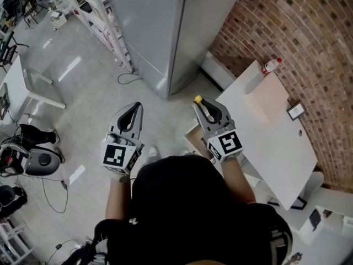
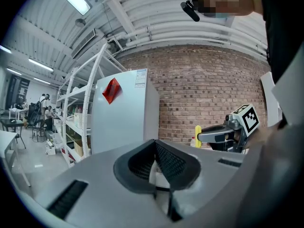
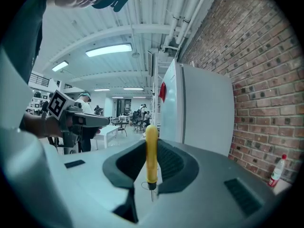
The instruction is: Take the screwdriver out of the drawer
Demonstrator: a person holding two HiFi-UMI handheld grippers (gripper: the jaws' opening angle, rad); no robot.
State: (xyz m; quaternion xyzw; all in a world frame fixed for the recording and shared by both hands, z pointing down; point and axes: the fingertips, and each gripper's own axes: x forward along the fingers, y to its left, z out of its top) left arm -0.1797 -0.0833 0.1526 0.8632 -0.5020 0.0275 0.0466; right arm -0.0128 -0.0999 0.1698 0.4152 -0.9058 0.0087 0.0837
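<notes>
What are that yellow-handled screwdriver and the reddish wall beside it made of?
Yellow-handled screwdriver, clamped in the right gripper: the handle looks like smooth plastic, evenly coloured with a soft sheen; the thin grey shaft is probably metal, though too small to be sure. Reddish wall: bare brick, matt and rough, with pale mortar joints showing.

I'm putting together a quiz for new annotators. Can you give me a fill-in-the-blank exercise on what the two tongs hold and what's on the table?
1. The right tongs are shut on a screwdriver with a ____ handle.
2. The left tongs are shut and hold ____.
3. The bottle on the white table has a ____ cap.
4. The wall beside that table is built of ____.
Missing words: yellow; nothing; red; brick.
</notes>
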